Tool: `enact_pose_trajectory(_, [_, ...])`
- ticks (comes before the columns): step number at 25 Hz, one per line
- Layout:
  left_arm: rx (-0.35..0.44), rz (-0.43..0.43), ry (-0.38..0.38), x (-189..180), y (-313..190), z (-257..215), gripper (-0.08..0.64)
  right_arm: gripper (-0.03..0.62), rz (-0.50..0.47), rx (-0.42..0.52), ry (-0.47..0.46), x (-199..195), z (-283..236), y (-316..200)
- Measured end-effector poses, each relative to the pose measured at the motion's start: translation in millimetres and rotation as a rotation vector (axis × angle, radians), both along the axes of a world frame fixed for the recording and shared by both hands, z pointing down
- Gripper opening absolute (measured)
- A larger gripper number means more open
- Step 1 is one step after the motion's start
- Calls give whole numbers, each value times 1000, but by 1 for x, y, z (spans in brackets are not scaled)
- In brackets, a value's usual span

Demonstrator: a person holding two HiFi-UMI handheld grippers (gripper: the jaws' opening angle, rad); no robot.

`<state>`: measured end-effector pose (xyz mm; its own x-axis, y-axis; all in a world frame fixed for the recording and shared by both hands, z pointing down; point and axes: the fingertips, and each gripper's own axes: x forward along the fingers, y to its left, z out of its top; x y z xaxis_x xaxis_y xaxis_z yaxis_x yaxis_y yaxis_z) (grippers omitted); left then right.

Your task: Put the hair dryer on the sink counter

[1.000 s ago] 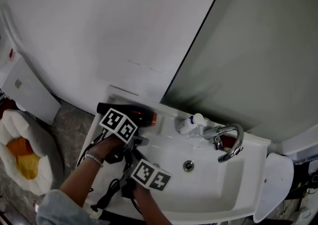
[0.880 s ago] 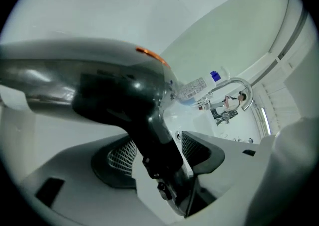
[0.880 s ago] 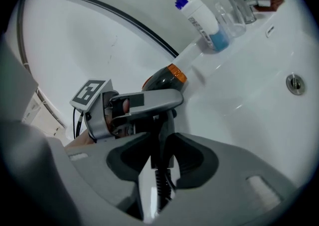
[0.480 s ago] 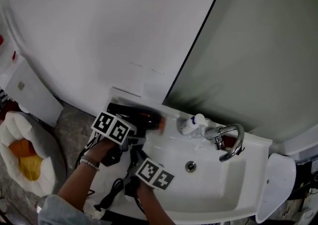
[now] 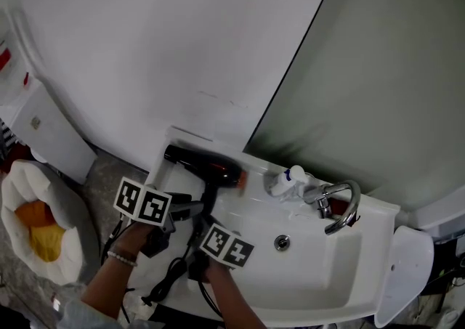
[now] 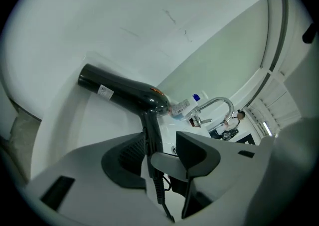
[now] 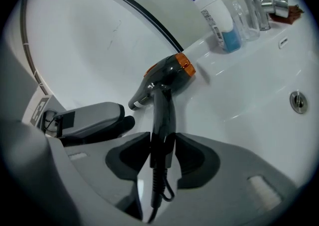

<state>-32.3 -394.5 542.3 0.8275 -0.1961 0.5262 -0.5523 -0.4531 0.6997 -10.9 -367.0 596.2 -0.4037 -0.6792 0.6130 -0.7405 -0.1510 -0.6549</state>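
The black hair dryer (image 5: 207,166) with an orange nozzle ring lies on the white sink counter (image 5: 171,147) at the back left, barrel toward the wall. Its handle (image 7: 162,120) runs down between my right gripper's (image 7: 163,147) pads, which touch it on both sides while the jaws are opening. My left gripper (image 5: 185,209) hangs just left of the handle. Its jaws are closing with a gap, and the handle (image 6: 152,132) shows ahead near the left pad, untouched. The cord (image 5: 167,277) trails off the front edge.
A white pump bottle (image 5: 285,181) and a chrome faucet (image 5: 338,208) stand at the back of the basin, whose drain (image 5: 282,242) is right of my grippers. A white cushion with an orange thing (image 5: 33,226) lies on the floor at left.
My left gripper has drawn back to the left, off the dryer. The dryer's whole barrel now shows on the counter. My right gripper stays at the handle.
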Motion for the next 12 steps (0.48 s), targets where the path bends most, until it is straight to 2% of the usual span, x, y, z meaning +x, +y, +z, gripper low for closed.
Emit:
enact_pose_trajectory(8, [129, -114, -38, -24, -1, -20, 3, 180, -124, 17, 36, -12, 4, 2])
enact_pose_trajectory(12, [167, -110, -37, -25, 7, -26, 3, 198, -133, 27, 25, -9, 3, 5])
